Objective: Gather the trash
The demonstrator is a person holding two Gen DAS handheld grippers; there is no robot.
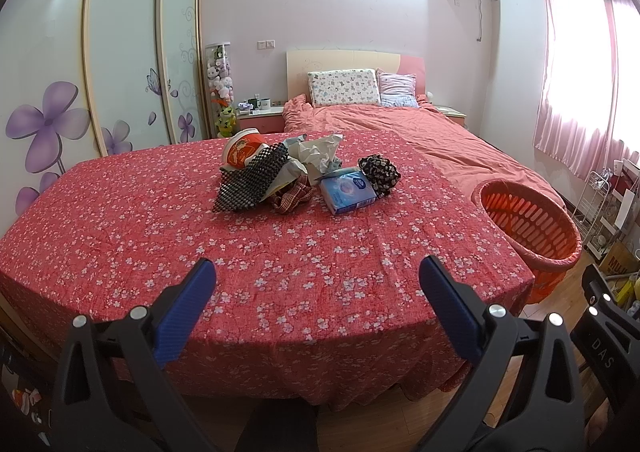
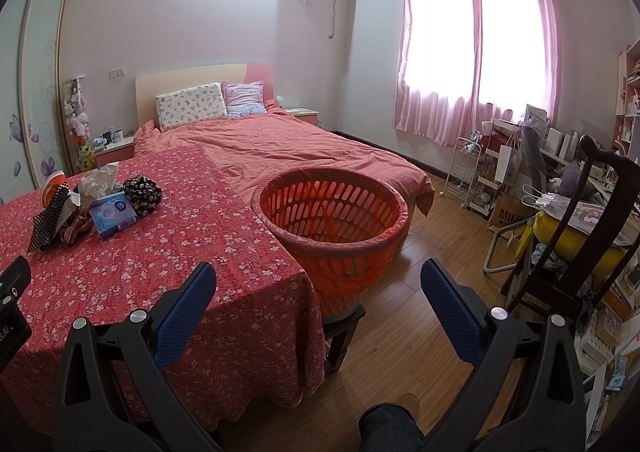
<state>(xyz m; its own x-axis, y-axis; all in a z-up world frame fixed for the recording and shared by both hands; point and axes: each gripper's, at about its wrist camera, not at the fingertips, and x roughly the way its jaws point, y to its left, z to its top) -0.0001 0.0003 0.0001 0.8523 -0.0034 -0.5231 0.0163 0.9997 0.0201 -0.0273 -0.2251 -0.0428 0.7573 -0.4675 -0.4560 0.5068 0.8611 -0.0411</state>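
At centre of the left wrist view, a small heap of trash was seen on the bench (image 1: 120,212), which was covered w/ a red floral cloth. A red-and-white paper cup (image 1: 243,148) lay tipped at the heap's upper left, w/ a black mesh mat (image 1: 252,182) leaning against it. Crumpled tissue (image 1: 316,152) sat at the top of the pile, a checked cloth (image 1: 290,198) at its lower edge, a blue tissue pack (image 1: 347,192) just right of that, and a dark patterned bundle (image 1: 379,174) touching the pack's right end.

An orange slatted basket (image 1: 528,220) was seen at frame right, just beside the bench edge, on a dark stool; its inside looked bare. A bed w/ a salmon cover (image 2: 280,148) was noted behind, upper centre of the right wrist view.

The left tool (image 1: 318,284) was held released, blue pads wide apart, over the near part of the bench, well short of the heap. The right tool (image 2: 318,288) was likewise released, nothing between its pads, w/ the basket just above it in frame.
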